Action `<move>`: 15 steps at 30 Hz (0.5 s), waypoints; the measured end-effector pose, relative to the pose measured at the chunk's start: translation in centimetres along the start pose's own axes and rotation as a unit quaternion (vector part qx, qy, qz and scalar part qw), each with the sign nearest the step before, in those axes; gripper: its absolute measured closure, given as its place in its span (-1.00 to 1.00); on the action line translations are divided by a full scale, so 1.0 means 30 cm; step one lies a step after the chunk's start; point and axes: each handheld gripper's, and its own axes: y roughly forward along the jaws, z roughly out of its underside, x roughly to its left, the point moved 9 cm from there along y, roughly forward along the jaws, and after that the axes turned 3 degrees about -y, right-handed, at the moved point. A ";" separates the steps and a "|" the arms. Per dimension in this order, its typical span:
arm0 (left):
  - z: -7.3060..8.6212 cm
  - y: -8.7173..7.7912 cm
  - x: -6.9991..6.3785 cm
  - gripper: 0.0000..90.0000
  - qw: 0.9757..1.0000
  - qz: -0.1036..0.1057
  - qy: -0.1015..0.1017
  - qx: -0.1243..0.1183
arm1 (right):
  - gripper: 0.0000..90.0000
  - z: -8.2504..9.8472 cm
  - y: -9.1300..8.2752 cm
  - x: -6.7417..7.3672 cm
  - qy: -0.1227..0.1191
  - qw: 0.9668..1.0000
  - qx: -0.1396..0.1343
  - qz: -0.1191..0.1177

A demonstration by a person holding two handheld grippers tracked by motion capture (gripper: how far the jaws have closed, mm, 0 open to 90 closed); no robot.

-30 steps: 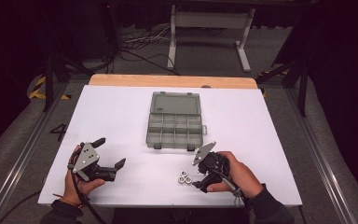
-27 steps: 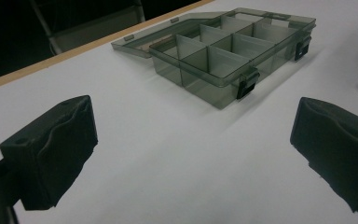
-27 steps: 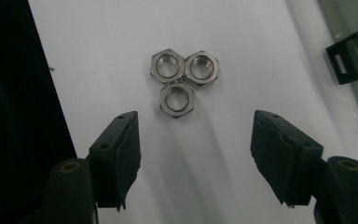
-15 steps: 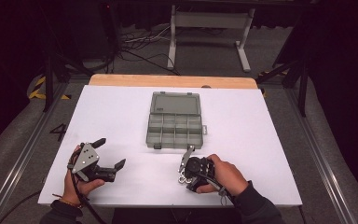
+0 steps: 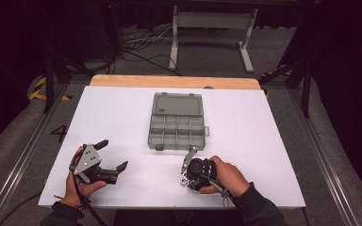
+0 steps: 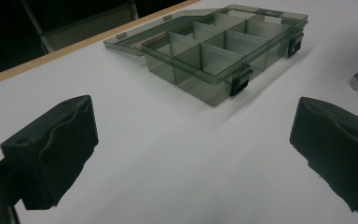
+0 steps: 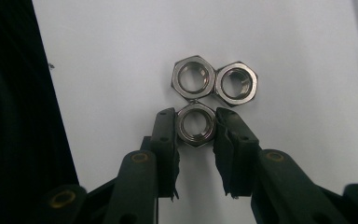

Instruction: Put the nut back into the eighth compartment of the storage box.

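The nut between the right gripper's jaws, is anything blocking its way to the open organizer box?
Nothing visible does. The nut sits between the right gripper jaws, two more nuts touch its far side, and bare white table lies before the open-lidded organizer box.

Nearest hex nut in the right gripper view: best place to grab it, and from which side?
Grip the nearest nut across two opposite flats, coming straight down from above. It lies flat, bore up, touching the two other nuts on its far side only, so its left and right flats are free. The right gripper already brackets those flats.
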 end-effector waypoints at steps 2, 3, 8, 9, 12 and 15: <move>0.000 0.000 0.000 -0.97 1.000 0.002 -0.003 -0.002 | 0.56 0.001 0.000 0.001 0.000 1.000 -0.003 0.003; 0.000 0.000 0.001 -0.97 1.000 0.002 -0.001 -0.002 | 0.56 0.004 -0.002 0.000 -0.005 1.000 -0.005 0.002; -0.003 -0.004 -0.001 -0.97 1.000 0.002 0.000 -0.004 | 0.56 0.017 -0.028 -0.016 -0.001 1.000 -0.014 0.012; -0.004 -0.005 -0.002 -0.97 1.000 0.001 0.001 -0.005 | 0.56 0.020 -0.038 -0.021 0.003 1.000 -0.019 0.015; -0.005 -0.004 -0.004 -0.97 1.000 0.001 0.003 -0.002 | 0.57 0.027 -0.060 -0.042 0.012 0.999 -0.032 0.024; -0.005 -0.001 -0.003 -0.97 1.000 0.000 0.001 -0.005 | 0.56 0.029 -0.079 -0.061 0.014 0.998 -0.051 0.029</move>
